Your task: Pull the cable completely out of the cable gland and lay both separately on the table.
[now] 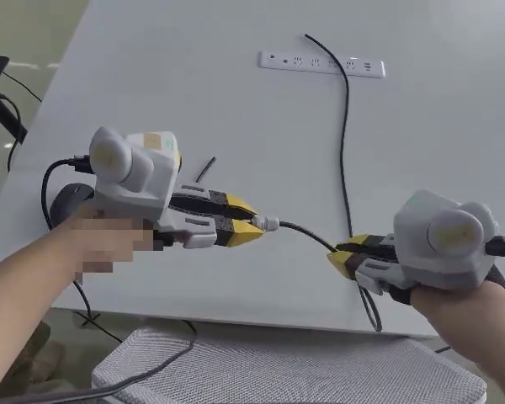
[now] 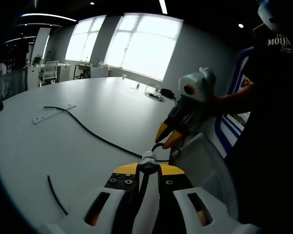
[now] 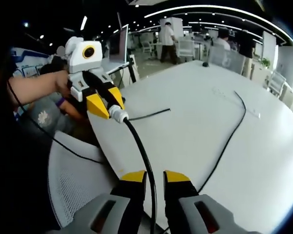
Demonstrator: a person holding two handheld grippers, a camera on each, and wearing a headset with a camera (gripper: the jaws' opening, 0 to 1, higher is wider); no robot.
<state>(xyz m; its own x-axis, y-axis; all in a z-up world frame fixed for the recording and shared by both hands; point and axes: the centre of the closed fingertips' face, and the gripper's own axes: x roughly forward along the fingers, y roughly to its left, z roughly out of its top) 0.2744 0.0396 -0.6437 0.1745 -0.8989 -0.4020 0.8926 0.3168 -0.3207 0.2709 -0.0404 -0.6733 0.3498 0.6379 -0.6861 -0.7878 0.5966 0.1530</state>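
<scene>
Facing inward, left claw [image 1: 254, 225] on gland [image 1: 268, 223], right claw [image 1: 337, 255] on cable [image 1: 307, 235].

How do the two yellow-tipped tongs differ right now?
The left tongs pinch the white cable gland at their tips; the right tongs clamp the black cable, which runs back between them. In the head view, left tongs point right, right tongs point left. Both are yellow-tipped and shut.

Head view looks down over the tabletop's [image 1: 194, 101] near edge; both gripper views face each other closely, sharing the cable [image 3: 139, 146].
</scene>
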